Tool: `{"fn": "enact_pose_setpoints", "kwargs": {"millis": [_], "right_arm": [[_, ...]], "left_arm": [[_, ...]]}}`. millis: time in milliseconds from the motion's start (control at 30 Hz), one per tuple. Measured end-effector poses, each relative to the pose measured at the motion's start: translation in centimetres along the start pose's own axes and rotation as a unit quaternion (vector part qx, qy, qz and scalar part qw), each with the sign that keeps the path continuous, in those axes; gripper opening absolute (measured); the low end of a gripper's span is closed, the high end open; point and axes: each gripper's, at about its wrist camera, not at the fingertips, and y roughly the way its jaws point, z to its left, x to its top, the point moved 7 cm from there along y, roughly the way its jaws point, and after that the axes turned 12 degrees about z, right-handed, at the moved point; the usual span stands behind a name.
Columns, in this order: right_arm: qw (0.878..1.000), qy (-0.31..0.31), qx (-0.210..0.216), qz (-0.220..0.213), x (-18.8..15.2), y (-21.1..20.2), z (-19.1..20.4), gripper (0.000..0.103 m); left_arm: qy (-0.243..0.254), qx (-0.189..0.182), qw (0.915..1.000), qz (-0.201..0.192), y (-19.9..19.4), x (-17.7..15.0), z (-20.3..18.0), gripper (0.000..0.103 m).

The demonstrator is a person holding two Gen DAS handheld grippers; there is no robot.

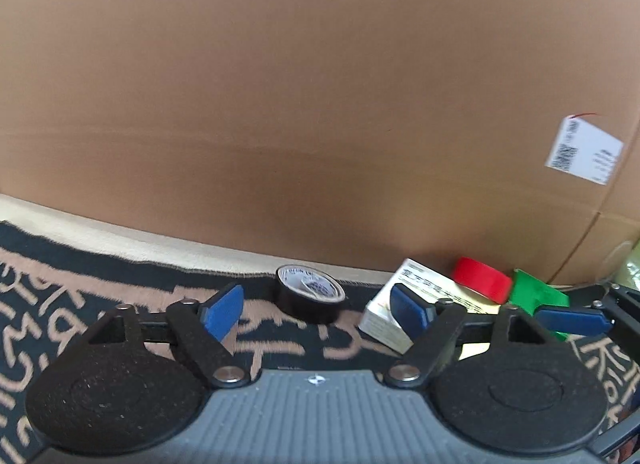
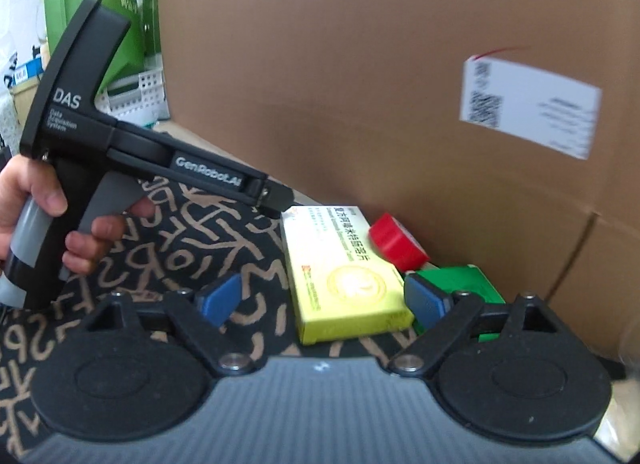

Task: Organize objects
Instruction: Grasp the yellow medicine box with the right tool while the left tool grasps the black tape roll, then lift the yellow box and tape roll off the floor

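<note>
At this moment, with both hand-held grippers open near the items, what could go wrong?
1. The yellow box, red tape roll and green box sit packed together by the cardboard box; grabbing one could nudge the others.
2. The black tape roll might roll if clipped.
3. The left hand-held gripper and right hand-held gripper work close together and might collide.

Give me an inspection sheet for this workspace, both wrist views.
Surface: black cloth with tan lettering, covering the work area.
Job's things: black tape roll on its own; yellow medicine box, red tape roll and green box bunched together by the cardboard.
Clutter: nothing seen on the cloth.
Grippers: left gripper open, empty, facing the black tape roll; right gripper open, empty, over the near end of the yellow medicine box.
Cables: nothing seen.
Surroundings: big cardboard box with white label behind; green carton and white basket further back.
</note>
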Motion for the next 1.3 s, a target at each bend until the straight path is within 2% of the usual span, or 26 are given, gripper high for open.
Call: {"fn": "enact_pose_setpoints", "kwargs": {"millis": [133, 233, 267, 300, 367, 433, 533, 667, 800, 967, 1100, 1133, 1200, 1300], "right_arm": [[1.0, -0.002, 0.003, 0.015, 1.0, 1.7, -0.7, 0.09], [0.997, 0.026, 0.036, 0.055, 1.2, 3.3, -1.3, 0.089], [0.998, 0.023, 0.029, 0.047, 1.3, 3.5, -1.3, 0.086], [0.998, 0.02, 0.018, 0.051, 1.2, 3.5, -1.3, 0.078], [0.998, 0.021, 0.016, 0.051, 0.8, 3.0, -1.0, 0.067], [0.998, 0.02, 0.012, 0.05, 0.1, 2.0, -0.6, 0.066], [0.998, 0.019, -0.02, 0.051, -1.6, 0.1, -0.1, 0.066], [0.997, 0.047, -0.036, 0.05, -5.3, -3.7, 0.1, 0.066], [0.995, 0.074, -0.046, 0.051, -10.4, -8.3, 0.1, 0.066], [0.987, 0.125, -0.084, 0.055, -16.3, -13.9, -0.6, 0.066], [0.982, 0.147, -0.104, 0.06, -19.5, -17.2, -0.2, 0.067], [0.981, 0.149, -0.107, 0.061, -20.2, -17.6, 0.2, 0.067], [0.981, 0.147, -0.11, 0.057, -20.8, -18.4, 0.5, 0.068], [0.982, 0.143, -0.115, 0.05, -20.9, -18.8, 0.5, 0.068]], "left_arm": [[-0.012, -0.012, 0.9999, 0.0, 1.2, 0.8, 0.3, 0.076], [-0.02, -0.013, 0.9997, 0.006, 1.9, 1.2, 0.6, 0.07], [-0.017, -0.012, 0.9997, 0.015, 2.2, 1.1, 0.7, 0.058], [-0.01, -0.004, 0.9999, 0.011, 2.2, 1.0, 0.7, 0.052], [0.017, 0.005, 0.9998, 0.012, 1.8, 0.5, 0.4, 0.046], [0.027, 0.005, 0.9996, 0.012, 1.1, -0.1, 0.0, 0.046], [0.045, -0.003, 0.9989, 0.012, -0.5, -1.6, -1.2, 0.046], [0.074, -0.033, 0.9964, 0.024, -3.0, -4.6, -3.8, 0.045], [0.119, -0.072, 0.9897, 0.035, -5.9, -8.3, -7.3, 0.045], [0.187, -0.125, 0.9736, 0.04, -9.0, -13.5, -12.3, 0.046], [0.24, -0.165, 0.9553, 0.049, -11.0, -16.5, -16.7, 0.046], [0.248, -0.167, 0.9531, 0.049, -9.7, -17.0, -18.3, 0.047], [0.261, -0.155, 0.9517, 0.048, -9.1, -17.4, -19.6, 0.056], [0.251, -0.136, 0.9568, 0.054, -9.0, -17.5, -19.8, 0.056]]}}
